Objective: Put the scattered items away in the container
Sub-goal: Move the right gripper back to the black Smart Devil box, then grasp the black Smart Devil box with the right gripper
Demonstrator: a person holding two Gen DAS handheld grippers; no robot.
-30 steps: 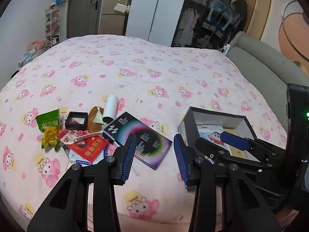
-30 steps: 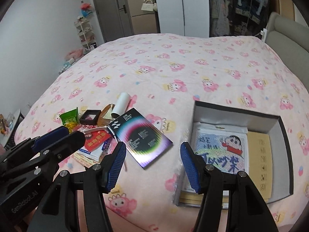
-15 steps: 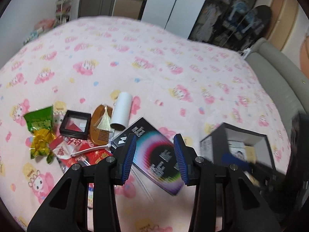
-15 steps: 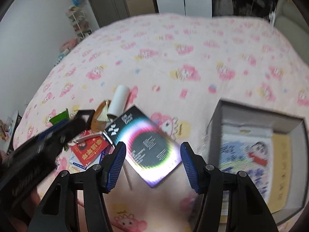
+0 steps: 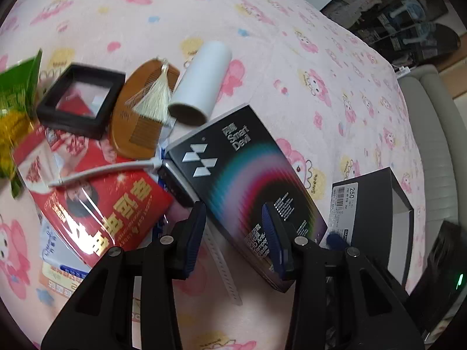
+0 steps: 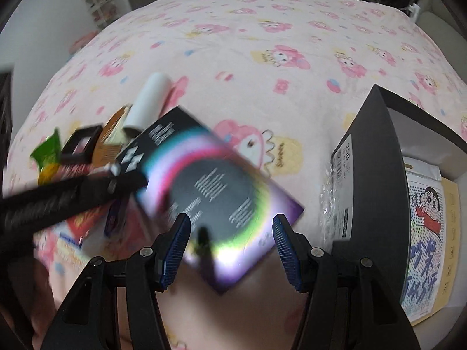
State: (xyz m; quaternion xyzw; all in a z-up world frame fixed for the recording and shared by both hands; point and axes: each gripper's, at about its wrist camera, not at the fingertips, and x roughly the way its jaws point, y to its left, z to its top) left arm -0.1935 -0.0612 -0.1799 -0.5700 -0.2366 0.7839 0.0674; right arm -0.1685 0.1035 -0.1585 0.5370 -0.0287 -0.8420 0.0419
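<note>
Over the near corner of the black Smart Devil box [image 5: 233, 172], the left gripper [image 5: 233, 233] hangs w/ jaws spread, one blue pad either side of the box's lower end; contact can't be told. In the right wrist view the right gripper [image 6: 230, 245] is also spread wide, above the same box's near edge [image 6: 210, 201], nothing between its pads; the left tool crosses in from the left as a dark blur.

Just left of the box: a red packet [image 5: 108, 201] w/ gold characters, a white strap [image 5: 102, 170] lying across it, more printed cards underneath. Behind these, a wooden comb [image 5: 137, 125] w/ cream tassel, a white tube [image 5: 201, 81] touching the box's far corner, a black square frame case [image 5: 81, 96], and a green snack pouch [image 5: 17, 84] at the far left.

All sits on a pink cartoon-print bedspread [image 5: 262, 43]. The container [image 6: 370, 160], a black open box, stands to the right, near the Smart Devil box; inside lies a cartoon-boy printed sheet [image 6: 426, 227].
</note>
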